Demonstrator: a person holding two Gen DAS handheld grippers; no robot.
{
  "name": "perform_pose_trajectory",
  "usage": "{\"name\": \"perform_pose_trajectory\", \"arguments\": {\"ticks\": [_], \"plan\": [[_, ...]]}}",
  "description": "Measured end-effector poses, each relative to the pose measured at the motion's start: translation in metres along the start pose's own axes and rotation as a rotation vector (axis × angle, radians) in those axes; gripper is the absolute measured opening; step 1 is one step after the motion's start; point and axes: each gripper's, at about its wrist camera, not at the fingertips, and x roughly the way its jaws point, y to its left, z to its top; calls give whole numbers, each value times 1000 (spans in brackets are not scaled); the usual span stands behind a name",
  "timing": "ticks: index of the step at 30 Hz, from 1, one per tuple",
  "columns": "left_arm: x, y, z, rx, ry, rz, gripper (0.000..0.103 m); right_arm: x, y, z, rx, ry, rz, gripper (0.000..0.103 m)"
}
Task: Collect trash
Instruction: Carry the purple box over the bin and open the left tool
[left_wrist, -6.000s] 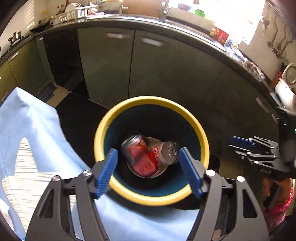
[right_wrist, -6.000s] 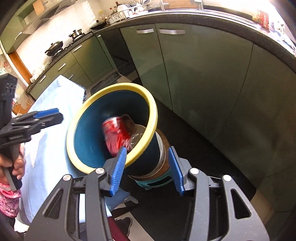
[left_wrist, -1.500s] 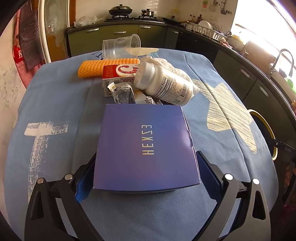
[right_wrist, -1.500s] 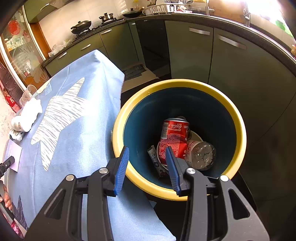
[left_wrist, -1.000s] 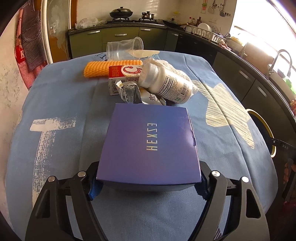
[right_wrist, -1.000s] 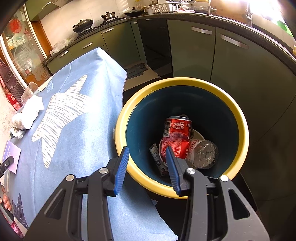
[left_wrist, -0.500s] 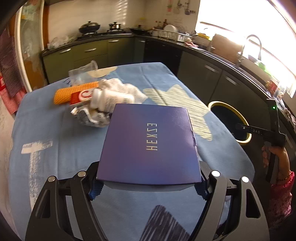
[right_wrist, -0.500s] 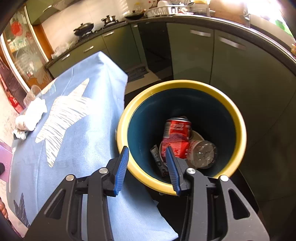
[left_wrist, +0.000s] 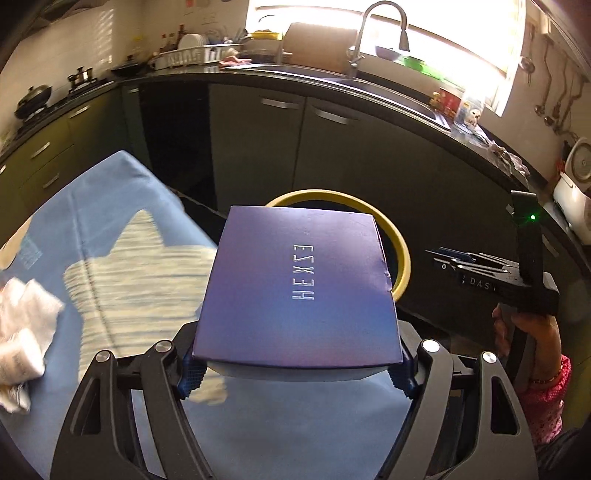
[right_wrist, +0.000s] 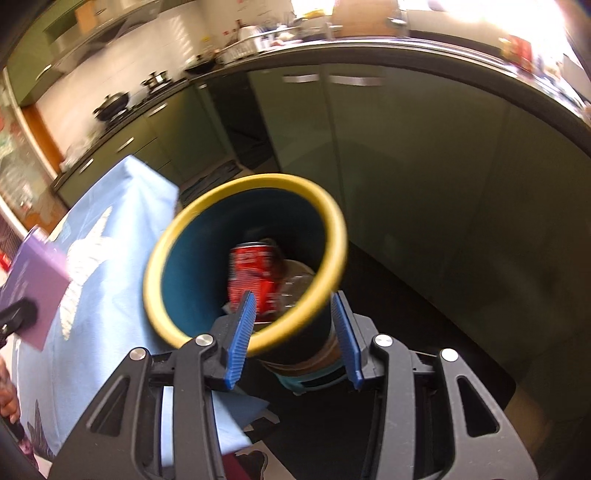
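Observation:
My left gripper (left_wrist: 297, 374) is shut on a flat purple box (left_wrist: 299, 291) with silver lettering, holding it by its two sides above the table's edge. Behind the box shows the yellow rim of the teal trash bin (left_wrist: 402, 258). In the right wrist view the bin (right_wrist: 334, 229) stands on the floor beside the table, with a red can (right_wrist: 255, 280) and a clear bottle (right_wrist: 301, 282) inside. My right gripper (right_wrist: 292, 295) hovers open just over the bin's near rim, holding nothing. The purple box (right_wrist: 33, 291) appears at that view's left edge.
A blue cloth with a pale star print (left_wrist: 110, 258) covers the table, and a crumpled white tissue (left_wrist: 22, 332) lies on its left. Dark green cabinets (right_wrist: 406, 155) and a counter with a sink run behind the bin. A hand (left_wrist: 532, 328) holds the right gripper.
My left gripper has swung right with the purple box, away from the pile on the table and toward the bin. My right gripper has shifted sideways, so the bin shows more from its side.

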Motion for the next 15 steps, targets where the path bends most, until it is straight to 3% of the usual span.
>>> {"name": "perform_pose_trajectory", "arguments": {"ticks": [7,11,15], "plan": [[84,-35,51,35,58,-46,77,0,-33,-3,63,6,-27,42],[123,-38,67,30,69,-15,78,3,-42,-3,83,13,-32,45],[132,-30,68,-7,88,-9,85,7,-42,-1,83,17,-23,46]]}}
